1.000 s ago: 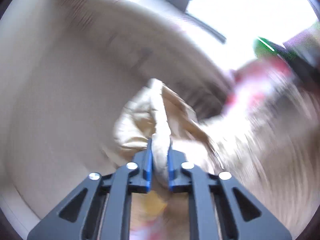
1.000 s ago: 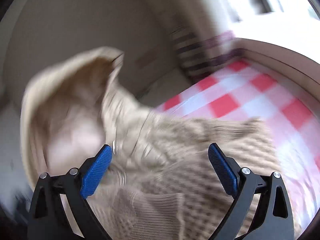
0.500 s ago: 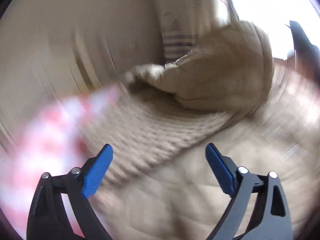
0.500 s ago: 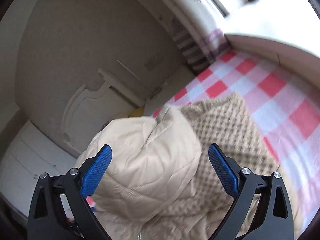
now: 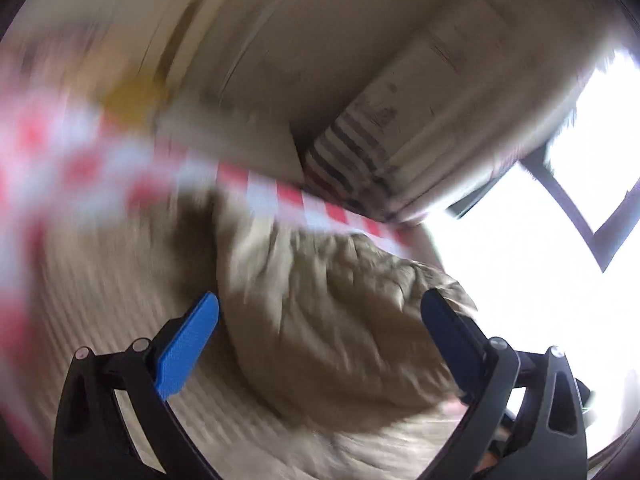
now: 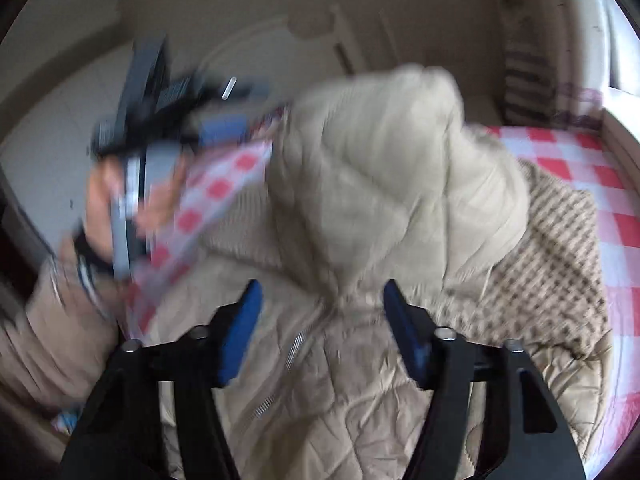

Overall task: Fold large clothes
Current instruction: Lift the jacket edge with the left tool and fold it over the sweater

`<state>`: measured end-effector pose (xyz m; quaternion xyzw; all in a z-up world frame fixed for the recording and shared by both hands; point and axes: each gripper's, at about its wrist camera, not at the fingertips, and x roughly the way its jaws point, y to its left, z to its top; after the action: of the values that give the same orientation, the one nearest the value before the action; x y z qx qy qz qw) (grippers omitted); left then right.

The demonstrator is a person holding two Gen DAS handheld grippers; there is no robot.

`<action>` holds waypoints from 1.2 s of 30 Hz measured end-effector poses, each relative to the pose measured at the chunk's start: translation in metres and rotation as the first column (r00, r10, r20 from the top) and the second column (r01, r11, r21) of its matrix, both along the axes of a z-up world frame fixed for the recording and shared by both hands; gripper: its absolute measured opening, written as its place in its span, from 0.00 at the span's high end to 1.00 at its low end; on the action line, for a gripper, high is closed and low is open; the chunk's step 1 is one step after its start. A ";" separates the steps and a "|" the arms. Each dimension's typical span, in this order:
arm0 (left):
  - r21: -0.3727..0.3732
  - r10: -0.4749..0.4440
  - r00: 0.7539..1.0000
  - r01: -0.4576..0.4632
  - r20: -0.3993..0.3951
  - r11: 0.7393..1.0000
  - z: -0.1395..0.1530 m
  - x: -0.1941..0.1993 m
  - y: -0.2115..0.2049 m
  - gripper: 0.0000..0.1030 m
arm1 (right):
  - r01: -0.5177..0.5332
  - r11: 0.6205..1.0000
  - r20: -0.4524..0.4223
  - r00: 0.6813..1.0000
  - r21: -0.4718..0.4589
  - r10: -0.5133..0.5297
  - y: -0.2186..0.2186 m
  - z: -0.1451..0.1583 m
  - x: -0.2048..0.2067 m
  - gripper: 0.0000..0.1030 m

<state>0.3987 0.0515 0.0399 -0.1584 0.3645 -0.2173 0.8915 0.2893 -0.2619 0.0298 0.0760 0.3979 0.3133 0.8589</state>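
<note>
Red-checked bedding carries a beige quilted coat. Left gripper tilts over its bunched part, jaws wide, gripping nothing. Right gripper points down at the coat, jaws half apart, empty.

Left wrist view: we see the red-and-white checked bed sheet smeared by motion blur, checks unreadable | yellow object behind it too blurred to identify | right wrist view: other black-and-blue handheld gripper and the hand holding it blurred, jaw state indeterminable | beige quilted padded jacket cut off by the bottom edge
</note>
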 end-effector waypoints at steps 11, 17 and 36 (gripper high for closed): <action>0.691 -0.342 0.938 0.282 -0.054 0.666 0.006 0.088 -0.150 0.02 | -0.222 0.971 -0.082 0.973 -0.087 0.215 0.046 -0.022 0.068 0.57; 0.778 -0.494 0.858 0.405 -0.141 0.481 -0.018 0.091 -0.187 0.14 | -0.058 0.998 0.113 0.992 -0.030 0.061 0.067 0.004 0.134 0.57; 0.840 -0.451 0.893 0.245 -0.001 0.484 -0.048 -0.002 -0.106 0.16 | 0.108 0.994 -0.011 0.994 -0.008 -0.108 0.044 -0.047 0.049 0.43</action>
<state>0.3966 -0.0550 -0.0083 0.3779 0.3464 -0.2149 0.8313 0.3381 -0.2180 -0.0167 0.0961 0.3994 0.2647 0.8725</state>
